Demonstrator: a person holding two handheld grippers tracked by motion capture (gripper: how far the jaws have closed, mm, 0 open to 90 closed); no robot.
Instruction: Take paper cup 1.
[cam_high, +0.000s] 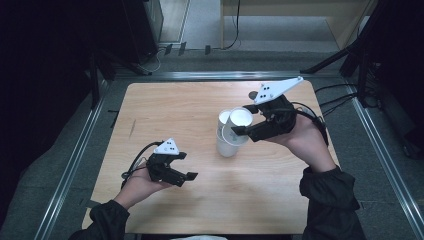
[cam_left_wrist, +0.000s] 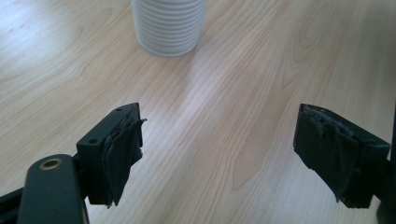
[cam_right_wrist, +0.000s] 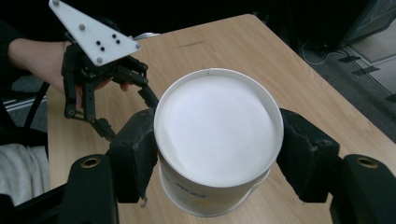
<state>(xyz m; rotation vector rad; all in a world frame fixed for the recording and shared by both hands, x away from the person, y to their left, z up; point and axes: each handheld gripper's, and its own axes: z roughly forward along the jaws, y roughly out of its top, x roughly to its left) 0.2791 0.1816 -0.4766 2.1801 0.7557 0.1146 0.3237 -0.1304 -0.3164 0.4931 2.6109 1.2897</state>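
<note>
The right gripper (cam_right_wrist: 218, 154) clenches its fingers (cam_right_wrist: 135, 154) on one white paper cup (cam_right_wrist: 217, 140), tilted above the desk (cam_high: 165, 110). A second cup (cam_high: 226, 142) stands just below at 7 o'clock. The left gripper (cam_high: 187, 165), fingers released, rests at 8 o'clock.

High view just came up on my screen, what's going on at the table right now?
A person is working two handheld grippers over a light wooden table. The right gripper is clamped on a white paper cup, holding it tilted in the air just above a white ribbed paper cup stack that stands near the table's middle. The left gripper hangs open and holds nothing, low over bare wood on the near left, with its jaws pointed toward the stack.
</note>
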